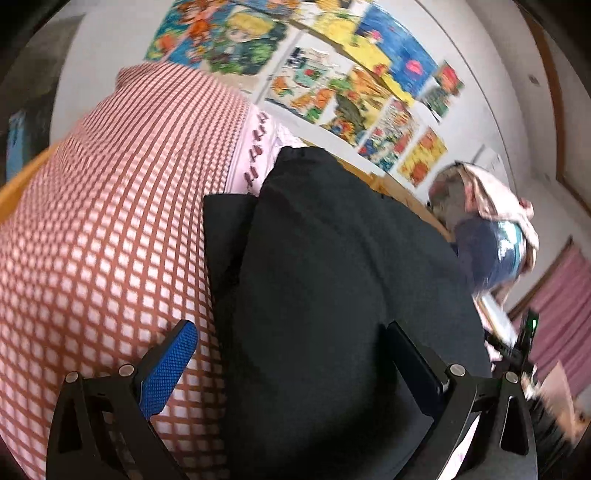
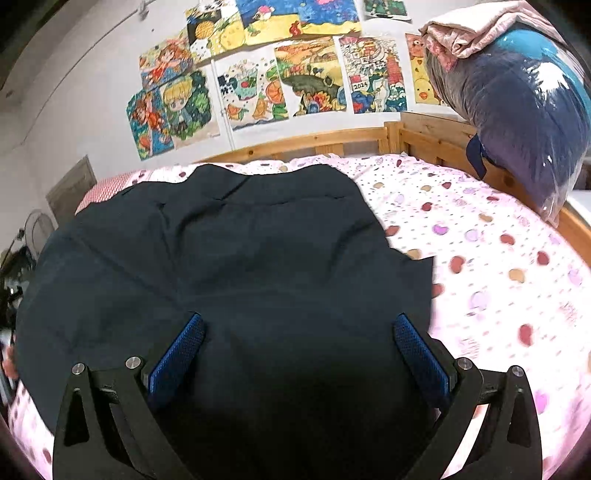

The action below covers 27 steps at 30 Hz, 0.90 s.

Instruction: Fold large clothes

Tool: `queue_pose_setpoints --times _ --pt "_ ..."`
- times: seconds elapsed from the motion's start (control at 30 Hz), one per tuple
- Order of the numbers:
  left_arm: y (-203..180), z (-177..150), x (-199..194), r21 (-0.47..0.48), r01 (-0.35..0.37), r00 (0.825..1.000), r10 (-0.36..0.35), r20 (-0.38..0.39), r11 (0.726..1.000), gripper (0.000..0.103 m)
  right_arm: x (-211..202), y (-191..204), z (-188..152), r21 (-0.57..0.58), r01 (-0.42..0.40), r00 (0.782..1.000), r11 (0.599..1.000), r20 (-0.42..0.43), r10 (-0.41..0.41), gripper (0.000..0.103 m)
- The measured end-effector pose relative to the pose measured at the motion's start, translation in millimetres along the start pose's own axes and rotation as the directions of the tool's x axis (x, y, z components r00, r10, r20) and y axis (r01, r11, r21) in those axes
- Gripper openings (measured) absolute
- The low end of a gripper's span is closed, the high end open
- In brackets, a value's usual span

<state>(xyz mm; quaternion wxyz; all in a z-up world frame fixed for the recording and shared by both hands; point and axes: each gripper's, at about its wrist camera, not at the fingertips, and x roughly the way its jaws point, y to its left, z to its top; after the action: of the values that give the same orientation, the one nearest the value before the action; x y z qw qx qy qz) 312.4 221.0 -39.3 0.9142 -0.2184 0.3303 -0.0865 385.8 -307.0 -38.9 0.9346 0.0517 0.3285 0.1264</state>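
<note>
A large dark navy garment (image 2: 236, 258) lies spread on the pink dotted bedsheet (image 2: 498, 266), with creases running across it. My right gripper (image 2: 299, 347) hovers open just above its near part, blue pads wide apart and nothing between them. In the left wrist view the same dark garment (image 1: 332, 277) fills the middle, its edge lying against a red-and-white checked pillow (image 1: 110, 221). My left gripper (image 1: 291, 354) is open too, one finger over the pillow, the other over the dark cloth.
A wooden bed rail (image 2: 332, 142) runs along the far side under a wall of colourful drawings (image 2: 277, 81). A plastic-wrapped blue bundle (image 2: 524, 122) with folded pink cloth (image 2: 476, 29) on top sits at the right end of the bed.
</note>
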Motion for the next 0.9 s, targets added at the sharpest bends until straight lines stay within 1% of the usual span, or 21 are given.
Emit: queue_pose_setpoints --times 0.13,0.17,0.3,0.4,0.5,0.57,0.63,0.67,0.73,0.8,0.9 --pt "10.0 -1.8 5.1 -0.040 0.041 0.999 -0.041 -0.009 0.998 0.103 10.6 -16.2 8.9 -0.023 0.020 0.997 1.000 -0.074 -0.022 0.101" --pt "12.5 -3.7 6.7 -0.044 0.049 0.999 -0.050 -0.008 0.998 0.103 15.2 -20.2 10.3 -0.018 0.015 0.995 1.000 -0.095 -0.017 0.101" --pt "20.3 -7.3 9.3 -0.048 0.084 0.996 -0.085 -0.017 0.995 0.103 24.5 -24.4 10.7 0.014 0.026 0.993 1.000 -0.115 -0.025 0.101" --pt "25.5 -6.6 14.9 -0.068 0.123 0.991 -0.126 -0.043 0.990 0.103 32.3 -33.8 3.7 0.077 0.029 0.993 0.997 -0.118 -0.020 0.101" --pt "33.6 -8.8 22.7 -0.101 0.176 0.980 -0.183 -0.072 0.979 0.103 41.4 -48.2 -12.1 0.157 -0.014 0.993 0.988 -0.117 0.033 0.101" --pt "34.5 -9.2 25.9 -0.109 0.193 0.976 -0.202 -0.078 0.975 0.103 49.0 -61.8 -25.7 0.235 -0.094 0.987 0.967 -0.107 0.122 0.102" --pt "34.6 -8.8 27.5 -0.109 0.204 0.974 -0.213 -0.080 0.973 0.103 54.2 -73.2 -35.0 0.291 -0.161 0.978 0.943 -0.084 0.193 0.102" --pt "34.9 -8.8 28.3 -0.110 0.212 0.972 -0.221 -0.080 0.971 0.103 56.3 -76.7 -37.4 0.303 -0.182 0.974 0.936 -0.074 0.213 0.102" --pt "36.9 -7.9 30.6 -0.115 0.229 0.967 -0.239 -0.083 0.967 0.103 59.9 -77.3 -37.7 0.305 -0.192 0.971 0.933 -0.077 0.225 0.102" --pt "40.6 -6.1 34.1 -0.134 0.259 0.958 -0.272 -0.090 0.957 0.103 65.3 -76.0 -35.8 0.299 -0.194 0.968 0.934 -0.096 0.232 0.102" --pt "44.6 -1.5 40.6 -0.149 0.299 0.943 -0.316 -0.107 0.943 0.103 78.5 -76.9 -26.9 0.300 -0.220 0.950 0.928 -0.152 0.274 0.102"
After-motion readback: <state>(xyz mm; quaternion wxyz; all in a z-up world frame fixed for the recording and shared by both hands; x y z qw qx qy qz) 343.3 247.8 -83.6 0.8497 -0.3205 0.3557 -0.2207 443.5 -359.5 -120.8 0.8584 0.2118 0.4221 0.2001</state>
